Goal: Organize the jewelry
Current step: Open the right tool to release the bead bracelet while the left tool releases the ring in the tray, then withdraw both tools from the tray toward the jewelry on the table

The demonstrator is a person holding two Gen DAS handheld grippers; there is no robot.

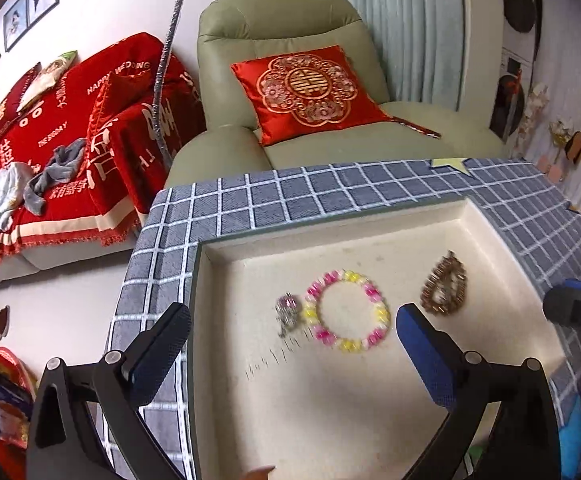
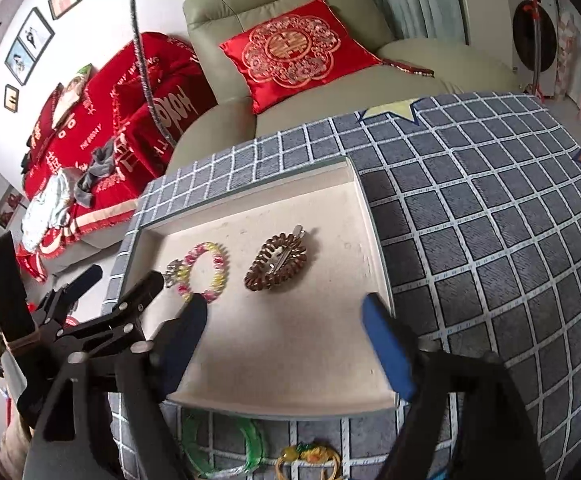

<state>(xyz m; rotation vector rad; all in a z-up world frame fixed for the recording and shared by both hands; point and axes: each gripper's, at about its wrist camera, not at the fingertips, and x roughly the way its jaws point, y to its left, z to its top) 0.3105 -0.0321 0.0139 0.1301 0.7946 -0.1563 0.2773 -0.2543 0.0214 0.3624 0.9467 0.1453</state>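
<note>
Three jewelry pcs lie in the cream tray [image 1: 502,248] on the grey checked tablecloth [image 1: 330,196]: a small silver/pink charm [image 1: 288,312], a pink-yellow bead bracelet [image 1: 348,311] and a brown hair clip [image 1: 444,286].

Left wrist view: charm touches the bracelet's left edge; clip sits apart, to the right. Left gripper [image 1: 290,344] is wide open, holds nothing, hovers over the tray's near half. Charm + bracelet lie just beyond the tips, between the two fingers' lines, closer to the right finger [image 1: 422,344]; clip is beyond and right of that finger. Left finger [image 1: 162,344] hangs over the tray's left rim. Right gripper's blue tip shows at the frame's right edge.

Right wrist view: right gripper [image 2: 286,344] also spread wide, empty, over the tray's near part. Clip [image 2: 276,262] lies beyond the tips, roughly centred between them, no contact. Bracelet [image 2: 206,276] sits just past the left finger [image 2: 186,340], its near edge hidden by that tip. Right finger [image 2: 386,344] is near the tray's right rim. Green bangle [image 2: 226,452] and yellow cord pc [image 2: 310,458] lie on the cloth, near side, outside the tray.
</note>
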